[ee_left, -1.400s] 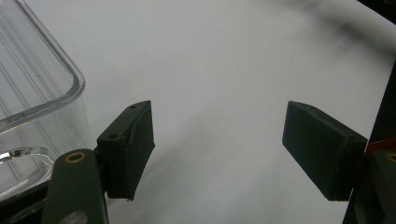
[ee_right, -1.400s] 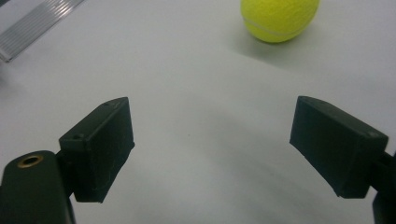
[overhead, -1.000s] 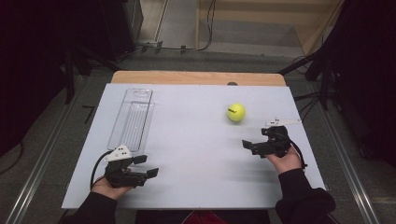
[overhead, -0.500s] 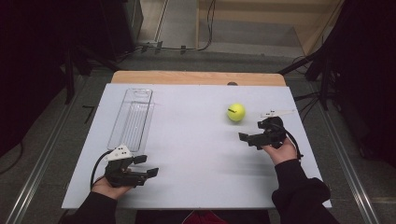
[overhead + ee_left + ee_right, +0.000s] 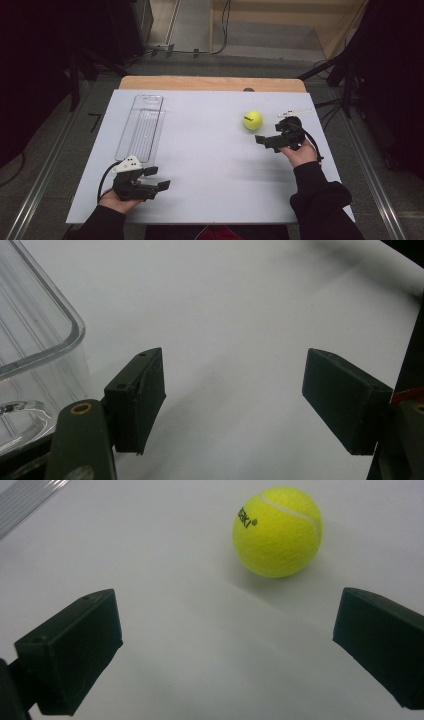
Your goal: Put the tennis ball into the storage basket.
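A yellow tennis ball (image 5: 253, 120) rests on the white table (image 5: 210, 150) at the right of the middle. My right gripper (image 5: 263, 140) hovers just in front of it and to the right, open, with nothing between its jaws. In the right gripper view the ball (image 5: 277, 530) lies ahead of the open gripper (image 5: 235, 650), apart from both jaws. My left gripper (image 5: 159, 178) rests near the table's front left, open and empty. A clear plastic tray (image 5: 142, 127) lies lengthwise at the left, and its rounded corner (image 5: 40, 340) sits beside the left jaw of the left gripper (image 5: 245, 405).
The white table top ends in a wooden strip (image 5: 210, 83) at the far edge. Metal rails (image 5: 45, 165) run along the floor at either side. A cable trails from each gripper.
My right gripper has moved forward and a little left toward the tennis ball. The left gripper, the ball and the tray have stayed where they were.
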A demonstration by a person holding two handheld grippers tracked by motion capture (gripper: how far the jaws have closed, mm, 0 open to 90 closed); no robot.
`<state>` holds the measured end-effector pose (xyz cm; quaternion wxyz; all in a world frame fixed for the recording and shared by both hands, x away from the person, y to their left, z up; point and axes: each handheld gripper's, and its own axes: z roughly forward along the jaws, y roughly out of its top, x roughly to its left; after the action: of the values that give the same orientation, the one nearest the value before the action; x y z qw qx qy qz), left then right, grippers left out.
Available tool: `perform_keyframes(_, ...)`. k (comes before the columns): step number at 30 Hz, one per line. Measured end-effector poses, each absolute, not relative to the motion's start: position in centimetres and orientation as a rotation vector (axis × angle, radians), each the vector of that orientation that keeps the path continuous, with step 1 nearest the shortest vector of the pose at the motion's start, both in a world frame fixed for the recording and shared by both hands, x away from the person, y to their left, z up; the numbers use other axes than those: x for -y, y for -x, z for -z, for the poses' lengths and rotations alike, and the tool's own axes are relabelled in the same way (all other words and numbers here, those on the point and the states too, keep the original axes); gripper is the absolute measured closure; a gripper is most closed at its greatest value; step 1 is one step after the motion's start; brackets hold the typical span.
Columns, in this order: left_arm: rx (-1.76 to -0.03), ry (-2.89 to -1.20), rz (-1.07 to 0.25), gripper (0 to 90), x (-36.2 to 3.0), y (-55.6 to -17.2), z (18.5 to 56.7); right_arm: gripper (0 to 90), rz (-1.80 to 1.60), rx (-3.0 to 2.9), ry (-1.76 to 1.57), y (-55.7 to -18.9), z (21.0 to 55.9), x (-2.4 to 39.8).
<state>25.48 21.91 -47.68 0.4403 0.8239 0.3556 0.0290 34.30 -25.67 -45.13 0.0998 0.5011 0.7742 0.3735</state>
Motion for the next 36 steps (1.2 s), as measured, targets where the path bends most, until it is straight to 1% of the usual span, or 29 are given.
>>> perform_keyframes(29,-0.889,-2.046,-0.066,25.6,-21.9,-25.8,47.8,0.0,-1.067,-2.252,-1.48,-39.5,43.6,24.6)
perform_keyframes(36,-0.889,-2.045,-0.048,25.6,-21.8,-26.0,48.0,0.0,-1.066,-2.254,-1.478,-40.9,43.8,24.1)
